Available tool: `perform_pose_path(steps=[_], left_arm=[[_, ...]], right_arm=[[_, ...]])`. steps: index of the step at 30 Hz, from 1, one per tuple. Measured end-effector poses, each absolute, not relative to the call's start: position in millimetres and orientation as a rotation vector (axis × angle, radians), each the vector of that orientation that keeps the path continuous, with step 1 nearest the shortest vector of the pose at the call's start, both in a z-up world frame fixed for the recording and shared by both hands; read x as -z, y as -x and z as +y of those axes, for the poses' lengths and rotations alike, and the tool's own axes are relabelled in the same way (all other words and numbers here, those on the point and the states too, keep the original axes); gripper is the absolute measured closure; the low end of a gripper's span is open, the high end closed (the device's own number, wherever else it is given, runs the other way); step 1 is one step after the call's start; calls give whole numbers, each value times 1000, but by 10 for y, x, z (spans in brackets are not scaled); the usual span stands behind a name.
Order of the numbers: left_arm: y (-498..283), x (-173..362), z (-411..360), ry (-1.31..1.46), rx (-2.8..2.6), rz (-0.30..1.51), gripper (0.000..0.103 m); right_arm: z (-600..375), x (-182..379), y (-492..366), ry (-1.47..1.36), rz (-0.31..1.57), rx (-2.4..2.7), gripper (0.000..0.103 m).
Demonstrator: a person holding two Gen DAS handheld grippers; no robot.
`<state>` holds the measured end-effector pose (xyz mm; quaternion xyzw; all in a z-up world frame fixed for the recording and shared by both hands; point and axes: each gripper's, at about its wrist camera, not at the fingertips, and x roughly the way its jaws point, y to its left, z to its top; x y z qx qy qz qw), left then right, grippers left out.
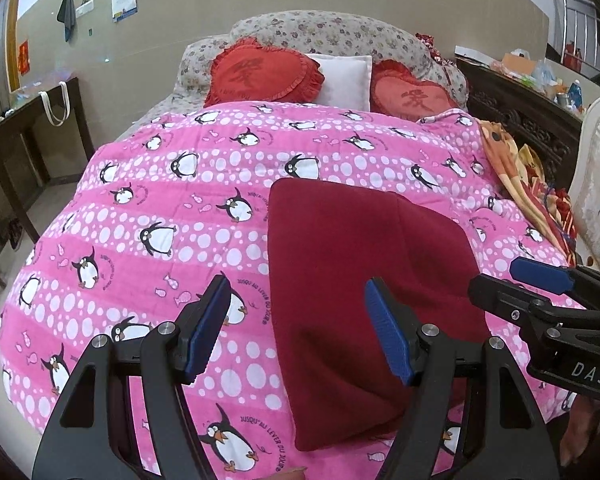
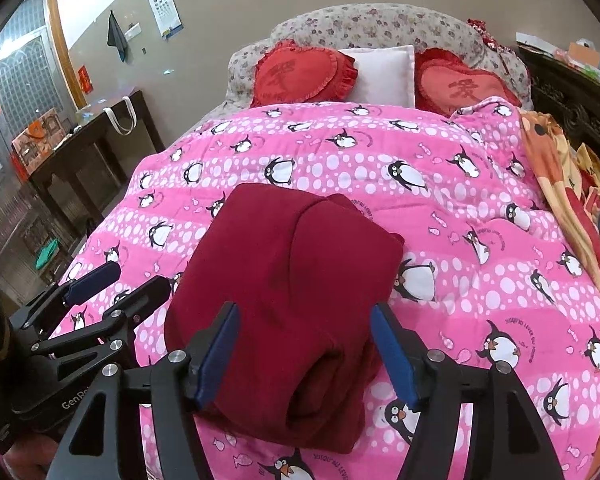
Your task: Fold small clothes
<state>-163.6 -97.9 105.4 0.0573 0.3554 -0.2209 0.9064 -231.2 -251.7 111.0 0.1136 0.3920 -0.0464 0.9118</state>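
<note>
A: Your left gripper (image 1: 296, 328) and right gripper (image 2: 304, 348) gape wide, holding nothing; the folded maroon garment (image 2: 284, 280) lies just ahead, between the right fingers.

B: Grab one layer and you'll unfold it across the penguin quilt (image 2: 440, 208) beyond.

We see a home bedroom: a bed (image 1: 100, 208) under a penguin quilt (image 1: 148, 240), with heart cushions (image 1: 260, 76) at its head.

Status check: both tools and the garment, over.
Left tool open, empty. Right tool open, empty, above the near edge of the garment. Dark red fleece garment lies folded on the pink penguin-print quilt. Nothing in the way.
</note>
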Motion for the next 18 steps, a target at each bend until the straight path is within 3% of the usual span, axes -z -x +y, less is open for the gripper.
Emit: perform_pose_path(steps=[18], left_arm=[[1572,-944,-968,-127,441,751,33]], right_arm=[[-2474,-1000,2255,-212,838,110,37]])
